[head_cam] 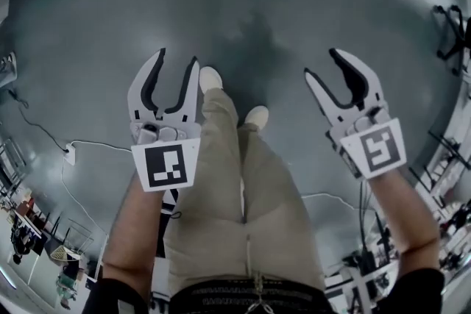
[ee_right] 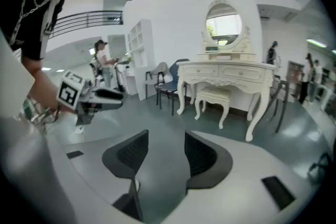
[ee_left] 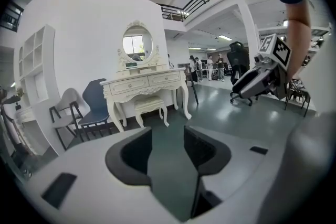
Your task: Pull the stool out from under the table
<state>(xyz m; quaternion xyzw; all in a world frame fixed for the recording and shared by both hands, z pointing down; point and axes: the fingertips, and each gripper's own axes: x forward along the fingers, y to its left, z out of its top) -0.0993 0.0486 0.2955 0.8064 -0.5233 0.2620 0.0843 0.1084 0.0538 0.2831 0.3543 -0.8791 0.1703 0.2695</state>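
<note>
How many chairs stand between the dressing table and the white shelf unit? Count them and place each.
2. A pale chair stands nearer the shelf unit; a dark blue chair stands next to the dressing table. More may be hidden behind them.
</note>
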